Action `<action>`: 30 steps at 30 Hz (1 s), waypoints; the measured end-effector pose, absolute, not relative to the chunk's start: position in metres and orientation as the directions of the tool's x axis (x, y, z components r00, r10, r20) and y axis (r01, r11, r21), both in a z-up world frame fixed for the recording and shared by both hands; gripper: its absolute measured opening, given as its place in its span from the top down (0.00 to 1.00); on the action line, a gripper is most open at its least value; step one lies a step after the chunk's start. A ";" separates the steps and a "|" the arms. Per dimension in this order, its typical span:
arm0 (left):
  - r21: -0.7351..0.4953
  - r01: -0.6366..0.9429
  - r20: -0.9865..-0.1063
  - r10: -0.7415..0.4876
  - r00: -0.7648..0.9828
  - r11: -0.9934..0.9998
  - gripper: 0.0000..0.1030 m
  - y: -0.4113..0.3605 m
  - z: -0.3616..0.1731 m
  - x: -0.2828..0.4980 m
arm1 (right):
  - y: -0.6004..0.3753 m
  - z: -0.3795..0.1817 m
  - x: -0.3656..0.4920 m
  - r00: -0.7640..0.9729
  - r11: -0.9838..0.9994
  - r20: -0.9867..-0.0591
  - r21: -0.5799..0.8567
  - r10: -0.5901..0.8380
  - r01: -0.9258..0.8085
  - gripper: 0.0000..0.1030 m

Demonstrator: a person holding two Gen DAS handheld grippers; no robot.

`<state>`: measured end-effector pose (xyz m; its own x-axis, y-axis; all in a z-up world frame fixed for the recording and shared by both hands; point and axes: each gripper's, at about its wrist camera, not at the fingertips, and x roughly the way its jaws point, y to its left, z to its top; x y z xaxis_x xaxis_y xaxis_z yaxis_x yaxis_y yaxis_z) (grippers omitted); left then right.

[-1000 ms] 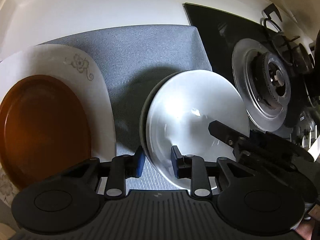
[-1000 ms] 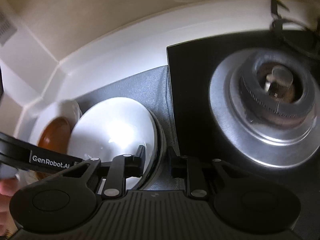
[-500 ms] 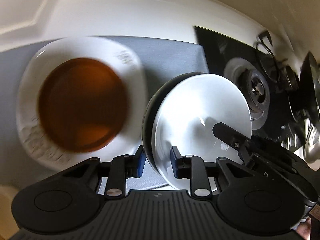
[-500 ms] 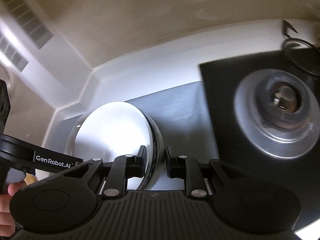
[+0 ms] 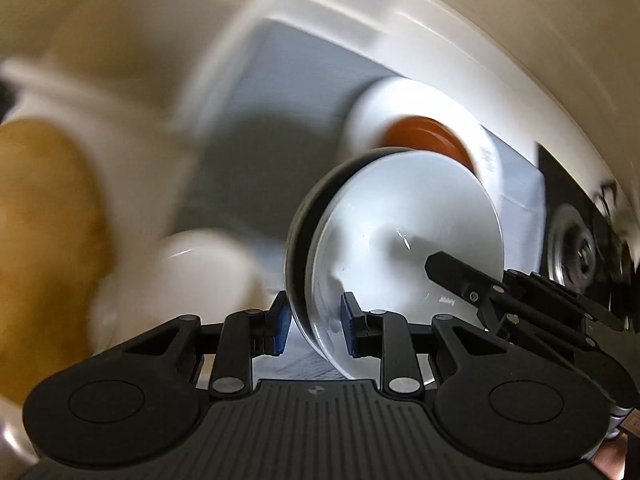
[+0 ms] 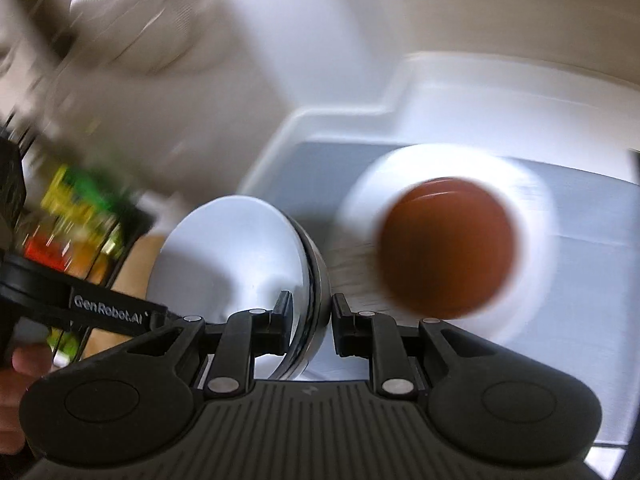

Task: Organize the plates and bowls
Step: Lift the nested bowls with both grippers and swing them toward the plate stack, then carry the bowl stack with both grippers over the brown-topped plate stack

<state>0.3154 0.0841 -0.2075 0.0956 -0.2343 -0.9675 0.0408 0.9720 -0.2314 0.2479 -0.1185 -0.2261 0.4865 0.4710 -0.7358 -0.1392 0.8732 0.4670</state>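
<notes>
A white bowl (image 5: 404,236) nested in a dark bowl (image 5: 298,248) is held up, tilted on edge, above a grey mat (image 5: 280,120). The rim of the stacked pair is clamped by the left hand-held gripper (image 5: 313,323), one blue pad (image 5: 282,320) being set against the dark outer wall and the other inside the white bowl. From the opposite side the same stack is gripped by the right hand-held gripper (image 6: 310,322): one finger is seen inside the white bowl (image 6: 232,256) and the other outside the dark, shiny rim (image 6: 318,280), both pressed against the rim. The right tool's black body (image 5: 520,300) is seen in the left wrist view reaching across the white bowl's interior, and the left tool's arm with its printed label (image 6: 80,300) is seen in the right wrist view.

Beyond the stack, a brown plate (image 6: 446,246) is seen lying on a white plate (image 6: 536,216), both set on the grey mat (image 6: 592,240) on the white surface (image 6: 480,92). In the left wrist view the same brown plate (image 5: 428,138) is partly hidden behind the raised bowls. A stove burner (image 5: 572,248) is seen at the right edge of that view. The rest of both views is heavily blurred; a pale rounded object (image 5: 196,268) at lower left cannot be identified.
</notes>
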 end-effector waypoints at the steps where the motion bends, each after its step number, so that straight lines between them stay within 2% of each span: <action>1: -0.227 0.022 -0.969 -0.228 0.093 0.974 0.72 0.099 -0.206 0.314 | -0.103 -0.225 0.249 0.467 0.867 -0.736 0.465 0.490 -0.176 0.79; 5: -0.211 -0.057 -0.976 -0.207 0.072 0.976 0.73 0.148 -0.216 0.303 | -0.052 -0.231 0.261 0.384 0.841 -0.750 0.461 0.539 -0.282 0.79; 10: -0.214 -0.134 -0.977 -0.213 0.019 0.968 0.72 0.179 -0.240 0.295 | -0.016 -0.250 0.270 0.285 0.833 -0.790 0.464 0.543 -0.300 0.79; 18: -0.267 -0.128 -0.962 -0.271 -0.018 0.955 0.72 0.193 -0.262 0.297 | -0.001 -0.271 0.268 0.233 0.868 -0.858 0.375 0.458 -0.326 0.79; 22: -0.271 -0.115 -0.962 -0.274 -0.014 0.956 0.75 0.195 -0.270 0.294 | 0.004 -0.277 0.266 0.213 0.863 -0.872 0.347 0.441 -0.366 0.72; 27: -0.299 -0.034 -0.953 -0.296 0.057 0.954 0.75 0.199 -0.258 0.290 | -0.013 -0.267 0.268 0.230 0.853 -0.844 0.396 0.484 -0.340 0.72; 29: -0.312 -0.014 -0.947 -0.310 0.083 0.950 0.75 0.202 -0.256 0.285 | -0.018 -0.266 0.268 0.237 0.857 -0.845 0.392 0.479 -0.335 0.74; 30: -0.320 -0.003 -0.944 -0.319 0.089 0.947 0.75 0.203 -0.258 0.284 | -0.020 -0.268 0.267 0.228 0.850 -0.840 0.408 0.492 -0.334 0.78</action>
<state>0.2839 0.2030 -0.2579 0.0895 -0.3187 -0.9436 -0.0032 0.9473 -0.3203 0.2673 -0.0201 -0.2678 0.2278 0.4925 -0.8400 -0.3340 0.8498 0.4077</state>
